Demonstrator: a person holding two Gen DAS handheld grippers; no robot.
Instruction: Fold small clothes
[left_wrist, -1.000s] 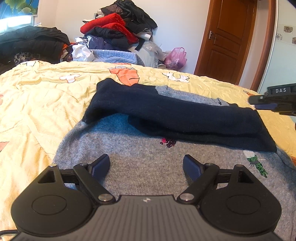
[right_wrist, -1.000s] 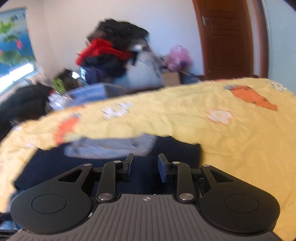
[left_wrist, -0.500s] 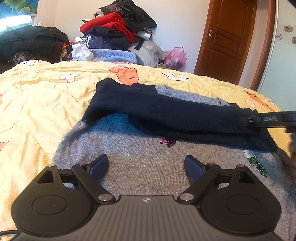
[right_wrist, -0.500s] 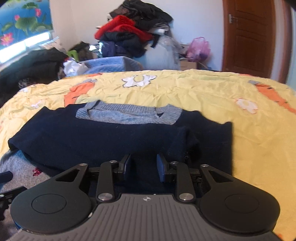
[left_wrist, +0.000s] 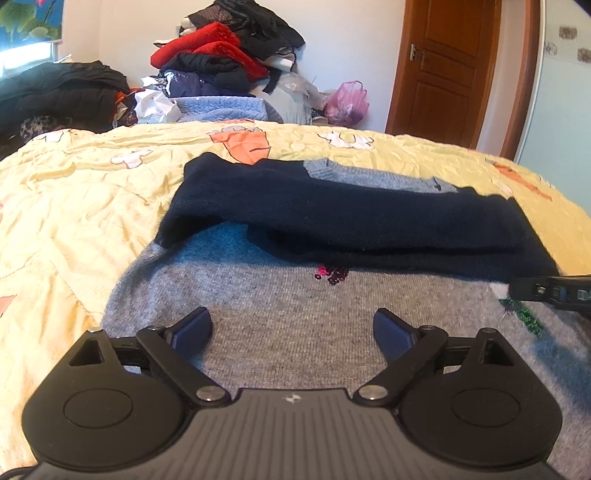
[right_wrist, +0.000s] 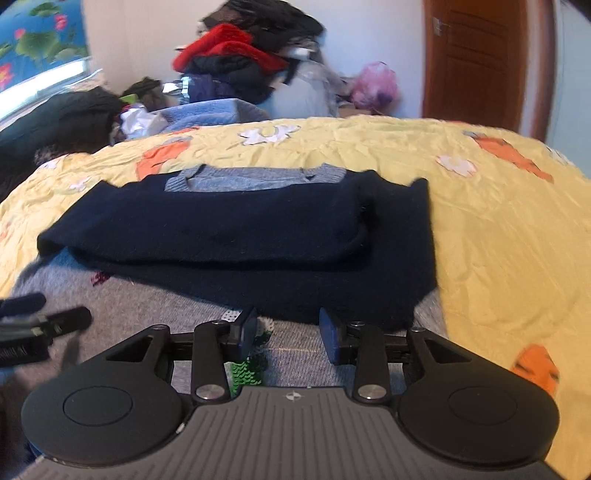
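A small grey sweater (left_wrist: 295, 314) with navy sleeves (left_wrist: 351, 221) lies flat on the yellow bedspread (left_wrist: 74, 206). Both sleeves are folded across its chest, below the grey collar (left_wrist: 369, 177). Sequin patches show in pink (left_wrist: 330, 274) and green (left_wrist: 524, 317). My left gripper (left_wrist: 291, 330) is wide open and empty over the grey hem. My right gripper (right_wrist: 288, 330) is open and empty over the hem's right part, by the green sequins (right_wrist: 245, 369); it also shows in the left wrist view (left_wrist: 554, 291). The sweater shows in the right wrist view (right_wrist: 147, 302) too.
A tall heap of clothes (left_wrist: 229, 62) stands beyond the bed's far edge, with dark garments (left_wrist: 55, 96) at the left. A pink bag (left_wrist: 349, 99) and a wooden door (left_wrist: 443, 66) are at the back right.
My right gripper has swung down from the far side of the bed to the sweater's near right hem and has opened wider. My left gripper has stayed put and open.
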